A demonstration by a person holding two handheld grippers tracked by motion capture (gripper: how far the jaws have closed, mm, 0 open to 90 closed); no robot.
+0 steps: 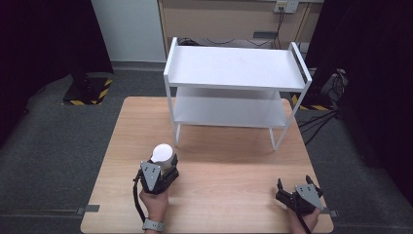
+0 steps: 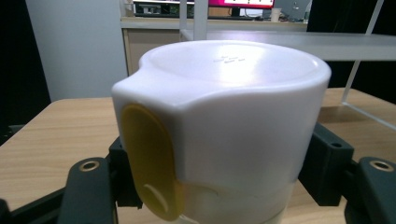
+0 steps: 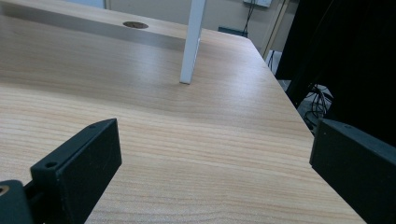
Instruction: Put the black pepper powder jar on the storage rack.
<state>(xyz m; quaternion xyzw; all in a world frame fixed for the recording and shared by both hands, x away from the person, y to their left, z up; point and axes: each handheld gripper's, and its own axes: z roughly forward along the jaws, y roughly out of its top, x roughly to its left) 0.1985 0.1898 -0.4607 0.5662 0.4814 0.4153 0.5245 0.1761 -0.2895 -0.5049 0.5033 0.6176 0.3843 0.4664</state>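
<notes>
1. Left gripper [image 1: 162, 168]: we find it clamped on a white container [image 1: 162, 153], in front of the white shelf rack's [image 1: 234, 68] front-left leg and apart from it. In the left gripper view the black jaws press both flanks of the container [image 2: 224, 116], which stands upright, its flat top level.

2. Container detail: a yellow oval tab [image 2: 149, 161] sits on the side wall, just inside the jaw at the left of that view. We cannot tell whether the base rests on the table [image 1: 219, 185].

3. Shelf rack: both tiers lie bare, the lower one nearest the container. We judge the step in hand to be carrying the container to a tier. To do it well, hold the grip low and square, keep the top level, and pass inside the front-left leg.

4. Right gripper [image 1: 294, 187]: it sits well right of the rack's front-right leg [image 3: 191, 42], near the table's front corner, jaws wide apart over bare wood. It should stay put.
</notes>
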